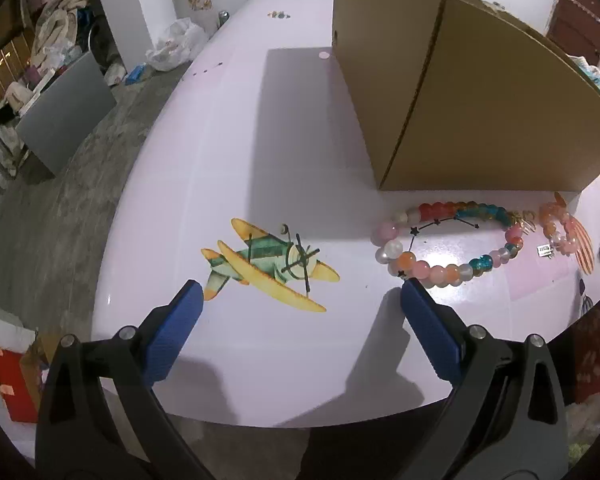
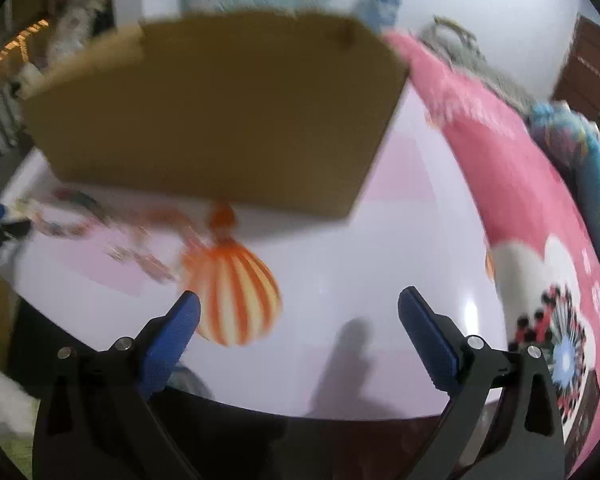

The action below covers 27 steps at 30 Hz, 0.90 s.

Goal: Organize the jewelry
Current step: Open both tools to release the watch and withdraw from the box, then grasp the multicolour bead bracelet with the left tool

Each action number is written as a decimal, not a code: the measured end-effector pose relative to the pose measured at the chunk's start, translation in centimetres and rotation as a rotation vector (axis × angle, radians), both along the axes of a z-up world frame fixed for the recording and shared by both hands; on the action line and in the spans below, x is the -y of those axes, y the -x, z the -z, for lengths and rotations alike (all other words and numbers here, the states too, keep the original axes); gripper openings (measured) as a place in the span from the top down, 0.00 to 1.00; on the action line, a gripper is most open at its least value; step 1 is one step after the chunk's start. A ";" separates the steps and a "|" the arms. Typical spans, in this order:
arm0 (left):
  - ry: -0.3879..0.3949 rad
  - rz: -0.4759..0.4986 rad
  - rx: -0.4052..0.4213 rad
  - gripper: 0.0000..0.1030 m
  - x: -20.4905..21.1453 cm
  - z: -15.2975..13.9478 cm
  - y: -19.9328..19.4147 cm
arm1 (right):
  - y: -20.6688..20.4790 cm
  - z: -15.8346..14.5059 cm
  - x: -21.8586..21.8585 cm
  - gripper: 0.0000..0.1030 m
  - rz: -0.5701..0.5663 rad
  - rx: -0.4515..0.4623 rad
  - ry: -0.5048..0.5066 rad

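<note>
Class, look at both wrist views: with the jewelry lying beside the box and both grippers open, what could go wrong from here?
1. The multicoloured beaded bracelet lies flat on the glossy pink table; the open left gripper may push it instead of gripping.
2. The smaller orange-pink bracelet lies close beside it and could get dragged along.
3. The brown cardboard box crowds both, risking a bump.

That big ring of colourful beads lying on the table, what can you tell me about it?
The large bracelet of round, glassy-looking beads mixes pink, milky white, orange, red, yellow and blue-green, with a small gold-coloured charm cluster on its far right side. It lies flat as an open loop on the glossy pale pink tabletop, just in front of the brown cardboard box without touching it. Nothing grips it, though one blue pad shows right at its near edge.
</note>
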<state>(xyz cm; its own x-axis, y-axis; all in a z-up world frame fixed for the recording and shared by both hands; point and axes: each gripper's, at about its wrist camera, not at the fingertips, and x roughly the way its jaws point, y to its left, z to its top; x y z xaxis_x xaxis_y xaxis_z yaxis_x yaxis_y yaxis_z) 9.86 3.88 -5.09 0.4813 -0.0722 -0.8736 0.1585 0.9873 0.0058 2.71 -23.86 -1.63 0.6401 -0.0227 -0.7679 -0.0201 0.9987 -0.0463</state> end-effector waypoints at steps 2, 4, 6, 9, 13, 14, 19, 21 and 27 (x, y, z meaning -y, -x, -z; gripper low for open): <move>-0.001 0.008 0.029 0.07 0.0 -0.1 0.4 | 0.1 -1.2 -0.7 0.06 -0.045 0.035 -0.059; 0.031 0.025 0.070 0.07 -0.2 -0.7 0.9 | -0.2 -2.2 -1.5 0.07 -0.096 0.060 -0.133; 0.105 0.044 0.125 0.07 -0.7 -1.7 1.7 | -0.4 -2.8 -2.7 0.11 -0.135 0.063 -0.195; 0.195 0.082 0.170 0.08 -0.8 -2.8 2.2 | -1.7 -2.6 -4.2 0.20 -0.186 0.042 -0.264; 0.209 0.127 0.164 0.19 0.1 -2.8 1.9 | -3.2 -1.9 -6.7 0.36 -0.226 -0.012 -0.349; 0.211 0.135 0.151 0.27 0.4 -2.6 1.6 | -3.5 -1.7 -7.0 0.38 -0.231 -0.023 -0.364; 0.243 0.126 0.086 0.48 0.8 -1.8 0.2 | -3.4 -1.1 -8.5 0.44 -0.259 -0.053 -0.380; 0.257 0.124 0.063 0.56 0.9 -1.5 -0.4 | -3.2 -0.9 -8.6 0.44 -0.257 -0.058 -0.381; 0.208 0.129 0.017 0.73 2.2 -0.8 -1.0 | -3.3 -0.8 -7.9 0.44 -0.246 -0.055 -0.385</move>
<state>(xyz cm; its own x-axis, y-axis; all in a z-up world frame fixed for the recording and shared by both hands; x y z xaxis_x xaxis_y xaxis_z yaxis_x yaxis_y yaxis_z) 10.87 1.69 -4.32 0.4707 -0.3116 -0.8254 0.2852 0.9391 -0.1919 6.06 -15.99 -0.87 0.5490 0.4183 -0.7236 -0.2504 0.9083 0.3352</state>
